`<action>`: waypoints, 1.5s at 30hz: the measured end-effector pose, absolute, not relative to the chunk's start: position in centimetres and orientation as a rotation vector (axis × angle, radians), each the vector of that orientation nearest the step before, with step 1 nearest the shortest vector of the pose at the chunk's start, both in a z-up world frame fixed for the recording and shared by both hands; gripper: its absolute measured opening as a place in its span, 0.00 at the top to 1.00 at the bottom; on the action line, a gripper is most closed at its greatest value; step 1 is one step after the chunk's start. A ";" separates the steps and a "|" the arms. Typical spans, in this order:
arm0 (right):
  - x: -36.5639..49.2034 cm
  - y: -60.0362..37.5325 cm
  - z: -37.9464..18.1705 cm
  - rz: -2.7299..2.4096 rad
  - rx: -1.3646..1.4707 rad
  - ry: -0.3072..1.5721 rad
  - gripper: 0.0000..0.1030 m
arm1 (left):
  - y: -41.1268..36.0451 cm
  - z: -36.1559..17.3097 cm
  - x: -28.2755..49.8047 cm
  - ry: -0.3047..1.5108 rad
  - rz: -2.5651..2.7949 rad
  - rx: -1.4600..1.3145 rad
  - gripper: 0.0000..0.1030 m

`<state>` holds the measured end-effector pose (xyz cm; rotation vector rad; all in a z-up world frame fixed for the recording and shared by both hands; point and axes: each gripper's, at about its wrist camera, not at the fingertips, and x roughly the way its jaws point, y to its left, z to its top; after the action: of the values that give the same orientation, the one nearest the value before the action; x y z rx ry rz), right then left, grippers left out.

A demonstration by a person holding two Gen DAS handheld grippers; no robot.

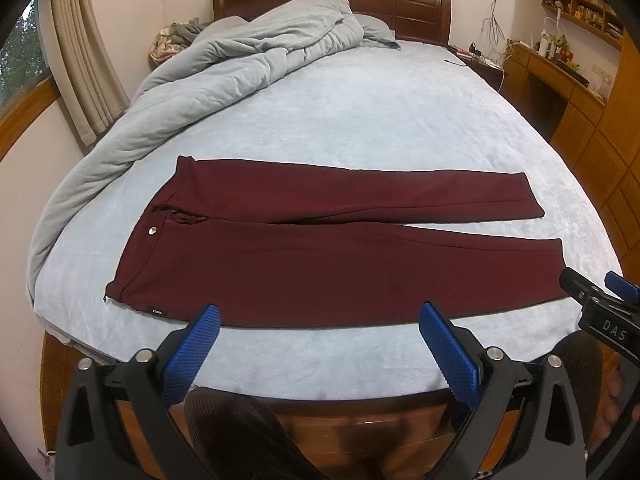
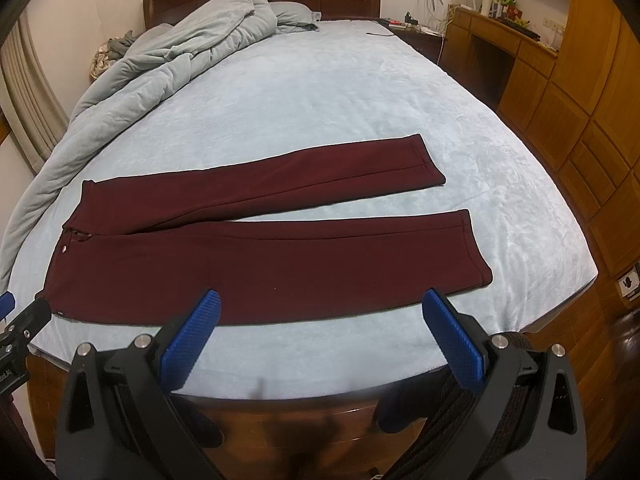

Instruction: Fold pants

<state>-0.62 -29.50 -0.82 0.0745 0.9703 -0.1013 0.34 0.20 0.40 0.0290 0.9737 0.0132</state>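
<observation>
Both grippers hover at the bed's near edge, jaws wide and empty. Maroon pants lie flat just ahead, long axis crosswise: waistband nearer the left gripper, hems nearer the right gripper, probably still clear of the fabric.

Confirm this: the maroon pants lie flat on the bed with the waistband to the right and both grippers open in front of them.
One thing is wrong: the waistband of the maroon pants is to the left, and the leg cuffs point right, as the left wrist view shows. The rest holds: the pants lie flat on the bed, and the left gripper and right gripper are both open.
</observation>
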 end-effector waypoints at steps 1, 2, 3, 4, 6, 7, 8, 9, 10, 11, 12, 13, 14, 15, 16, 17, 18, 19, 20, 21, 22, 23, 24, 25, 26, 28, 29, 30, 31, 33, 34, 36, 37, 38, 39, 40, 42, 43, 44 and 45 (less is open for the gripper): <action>-0.6 -29.5 -0.8 -0.102 0.075 0.970 0.02 | 0.2 0.4 0.3 0.974 0.013 0.029 0.04; -0.6 -29.5 -0.8 -0.102 0.074 0.970 0.02 | 0.2 0.4 0.3 0.974 0.012 0.029 0.04; -0.6 -29.5 -0.8 -0.102 0.074 0.971 0.02 | 0.2 0.4 0.3 0.973 0.012 0.029 0.04; -0.6 -29.5 -0.8 -0.101 0.075 0.971 0.02 | 0.2 0.4 0.3 0.973 0.012 0.030 0.04; -0.6 -29.4 -0.8 -0.101 0.074 0.970 0.02 | 0.2 0.4 0.3 0.973 0.013 0.030 0.04; -0.6 -29.4 -0.9 -0.101 0.073 0.970 0.02 | 0.2 0.4 0.3 0.973 0.012 0.030 0.04; -0.6 -29.4 -0.8 -0.102 0.073 0.971 0.02 | 0.2 0.4 0.3 0.974 0.013 0.031 0.04; -0.6 -29.5 -0.9 -0.103 0.071 0.971 0.02 | 0.2 0.4 0.3 0.974 0.013 0.030 0.04; -0.6 -29.5 -0.9 -0.101 0.074 0.970 0.02 | 0.3 0.4 0.3 0.974 0.012 0.029 0.04; -0.6 -29.5 -0.9 -0.101 0.075 0.971 0.02 | 0.2 0.4 0.3 0.974 0.011 0.029 0.04; -0.6 -29.5 -0.9 -0.101 0.075 0.971 0.02 | 0.2 0.4 0.3 0.974 0.012 0.030 0.04; -0.6 -29.5 -0.9 -0.100 0.075 0.972 0.02 | 0.2 0.4 0.3 0.973 0.013 0.031 0.04; -0.6 -29.5 -0.9 -0.101 0.074 0.972 0.02 | 0.2 0.4 0.3 0.974 0.013 0.031 0.04; -0.5 -29.5 -0.9 -0.101 0.074 0.972 0.02 | 0.3 0.4 0.4 0.975 0.012 0.030 0.04; -0.5 -29.5 -0.9 -0.101 0.074 0.973 0.02 | 0.3 0.4 0.4 0.976 0.012 0.029 0.04; -0.5 -29.5 -1.0 -0.100 0.074 0.974 0.02 | 0.4 0.3 0.4 0.977 0.011 0.029 0.04; -0.5 -29.4 -1.1 -0.100 0.073 0.975 0.02 | 0.4 0.3 0.4 0.978 0.012 0.029 0.04; -0.5 -29.5 -1.2 -0.100 0.074 0.976 0.02 | 0.3 0.3 0.4 0.977 0.012 0.029 0.04; -0.4 -29.4 -1.4 -0.100 0.073 0.978 0.02 | 0.4 0.2 0.5 0.979 0.011 0.030 0.04; -0.2 -29.5 -1.6 -0.100 0.073 0.980 0.02 | 0.4 0.2 0.5 0.980 0.011 0.030 0.04; -0.2 -29.5 -1.8 -0.100 0.073 0.982 0.02 | 0.4 0.1 0.6 0.981 0.011 0.031 0.04; -0.1 -29.5 -1.9 -0.100 0.074 0.983 0.02 | 0.5 0.0 0.6 0.983 0.011 0.032 0.04; 0.0 -29.6 -1.9 -0.100 0.074 0.985 0.02 | 0.5 0.0 0.7 0.985 0.011 0.032 0.04; 0.0 -29.6 -2.1 -0.099 0.075 0.987 0.02 | 0.6 -0.1 0.8 0.988 0.012 0.032 0.04; 0.1 -29.6 -2.1 -0.099 0.076 0.989 0.02 | 0.5 -0.2 1.0 0.990 0.012 0.032 0.04; 0.2 -29.7 -2.4 -0.098 0.078 0.994 0.02 | 0.3 -0.2 1.2 0.994 0.013 0.035 0.04; 0.3 -29.8 -2.5 -0.098 0.078 0.996 0.02 | 0.2 -0.3 1.4 0.996 0.013 0.037 0.04; 0.4 -29.8 -2.6 -0.098 0.079 0.998 0.02 | 0.1 -0.3 1.4 0.998 0.013 0.038 0.04; 0.5 -29.9 -2.7 -0.097 0.080 0.999 0.02 | 0.0 -0.3 1.5 1.000 0.014 0.039 0.04; 0.8 -30.1 -2.8 -0.089 0.080 0.998 0.02 | -0.3 -0.5 1.9 1.005 0.013 0.046 0.04; 1.2 -30.5 -2.8 -0.080 0.079 0.994 0.02 | -0.3 -0.6 2.1 1.007 0.013 0.048 0.04; 2.2 -31.6 -2.6 -0.084 0.071 0.977 0.02 | -0.5 -1.0 2.8 1.017 0.011 0.052 0.04; 3.0 -32.7 -2.5 -0.094 0.063 0.962 0.02 | -0.5 -1.3 3.5 1.026 0.007 0.050 0.04; 4.2 -34.2 -2.6 -0.098 0.072 0.962 0.02 | -0.5 -1.4 4.1 1.025 0.003 0.046 0.04; 5.7 -36.1 -2.8 -0.092 0.095 0.966 0.02 | -0.6 -1.5 4.8 1.020 -0.002 0.041 0.04; 7.0 -37.6 -3.0 -0.086 0.114 0.969 0.02 | -0.7 -1.7 5.7 1.016 -0.003 0.038 0.04; 10.3 -41.4 -3.8 -0.129 0.120 0.979 0.02 | -1.1 -2.2 8.0 1.007 -0.015 0.025 0.04; 12.3 -43.3 -4.4 -0.140 0.113 0.983 0.02 | -1.4 -2.4 9.1 1.005 -0.024 0.016 0.04; 14.7 -45.4 -5.2 -0.154 0.100 0.989 0.02 | -1.9 -2.9 10.9 1.007 -0.040 -0.001 0.04; 16.4 -46.7 -5.9 -0.149 0.094 1.001 0.02 | -2.3 -3.2 12.0 1.006 -0.051 -0.012 0.04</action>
<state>16.37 -46.74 -5.91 0.0936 1.0012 -0.1494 11.96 -2.29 -3.15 -0.0117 1.0064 -0.0513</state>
